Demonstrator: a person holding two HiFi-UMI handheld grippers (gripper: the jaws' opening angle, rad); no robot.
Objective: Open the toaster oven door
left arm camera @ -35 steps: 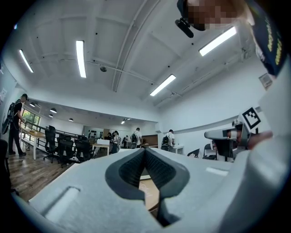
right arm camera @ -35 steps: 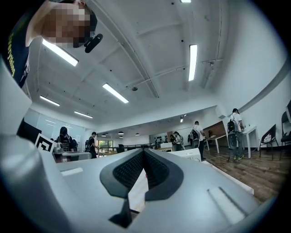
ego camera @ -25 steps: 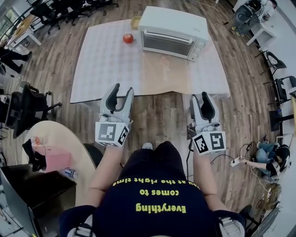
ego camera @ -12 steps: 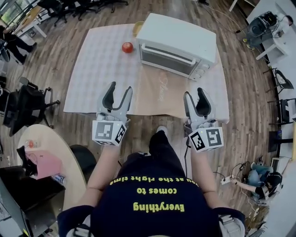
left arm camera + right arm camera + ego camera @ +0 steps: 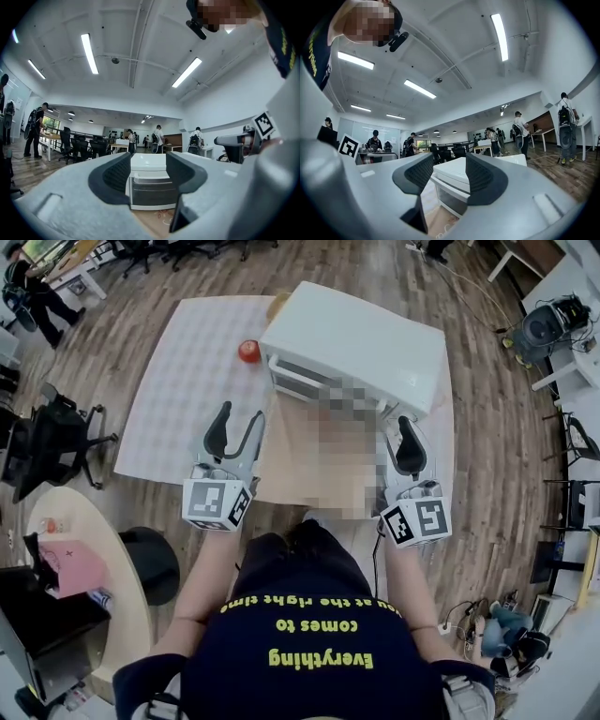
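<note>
A white toaster oven (image 5: 361, 338) stands on a table under a pale cloth (image 5: 183, 381), its door shut and the handle bar (image 5: 289, 377) along the door's top. My left gripper (image 5: 234, 423) is open over the table's near edge, in front of the oven's left half. To the right, my right gripper (image 5: 398, 442) is open too, close before the oven's right end. Both pairs of jaws have just been opening, with nothing between them. In the left gripper view the oven front (image 5: 149, 187) shows between the jaws; the right gripper view shows its corner (image 5: 449, 185).
A red apple (image 5: 248, 351) lies left of the oven, and a yellow dish (image 5: 277, 304) sits behind it. A brown mat (image 5: 286, 456) covers the cloth in front. Office chairs (image 5: 52, 442) and a round table (image 5: 89, 549) stand at the left. People stand farther off in the room.
Both grippers have moved forward from over the floor to over the table's front edge, nearer the oven. Their jaws stand wider. The oven looks larger and closer.
</note>
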